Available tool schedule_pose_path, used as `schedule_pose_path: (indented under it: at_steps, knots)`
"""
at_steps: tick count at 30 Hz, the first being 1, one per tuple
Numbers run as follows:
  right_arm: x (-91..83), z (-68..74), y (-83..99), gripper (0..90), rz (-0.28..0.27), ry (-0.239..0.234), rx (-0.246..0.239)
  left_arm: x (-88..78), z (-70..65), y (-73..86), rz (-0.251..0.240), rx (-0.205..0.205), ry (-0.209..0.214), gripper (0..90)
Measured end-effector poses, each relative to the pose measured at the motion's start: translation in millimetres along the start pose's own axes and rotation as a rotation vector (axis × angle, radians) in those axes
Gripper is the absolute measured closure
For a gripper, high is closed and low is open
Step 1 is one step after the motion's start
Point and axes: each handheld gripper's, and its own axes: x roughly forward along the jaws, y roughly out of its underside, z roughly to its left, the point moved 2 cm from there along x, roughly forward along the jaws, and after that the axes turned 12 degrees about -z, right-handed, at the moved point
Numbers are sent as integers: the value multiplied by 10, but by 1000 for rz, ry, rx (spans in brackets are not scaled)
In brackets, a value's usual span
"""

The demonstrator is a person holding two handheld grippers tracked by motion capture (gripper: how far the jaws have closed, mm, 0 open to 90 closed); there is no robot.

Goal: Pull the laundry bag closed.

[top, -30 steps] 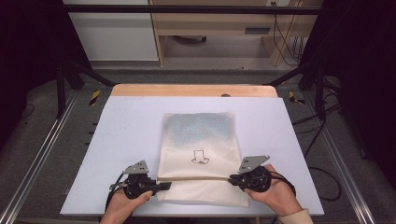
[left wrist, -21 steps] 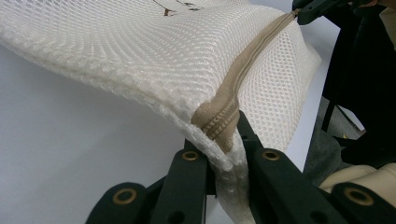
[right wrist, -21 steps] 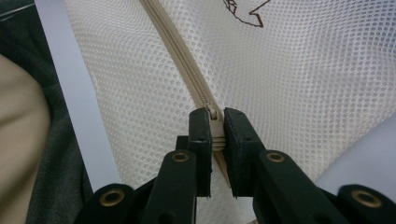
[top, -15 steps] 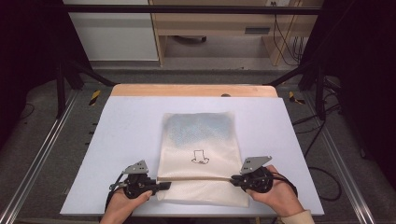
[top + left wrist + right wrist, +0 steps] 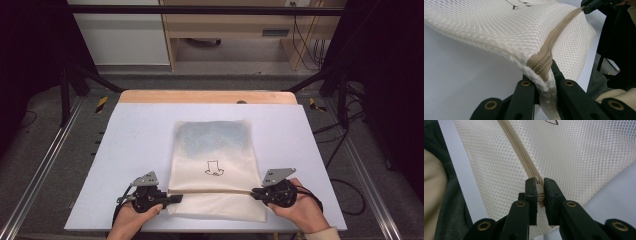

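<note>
Nothing moved | pale table (image 5: 135,145) bears mesh bag (image 5: 215,150) | dark room

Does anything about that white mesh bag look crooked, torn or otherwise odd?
No tears or spills. The mesh bag lies fairly square on the table. Only its beige zipper end bunches where the left gripper pinches it; the right gripper clamps the other end.

A cream mesh bag (image 5: 215,170) of open-weave cloth is crossed by a tan woven zipper tape (image 5: 554,40). The matt black plastic jaws are studded with brass-coloured rivets. The table (image 5: 140,135) is surfaced smooth and matt.
</note>
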Motion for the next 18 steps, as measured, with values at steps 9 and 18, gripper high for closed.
schedule_pose_path:
  at_steps: [9,18]
  knots:
    - [-45,-23,47,823,9,17,12,-14,2,-12,-9,0,-3,855]
    - [-92,-55,105,823,11,26,24,-18,4,-16,-7,2,-3,855]
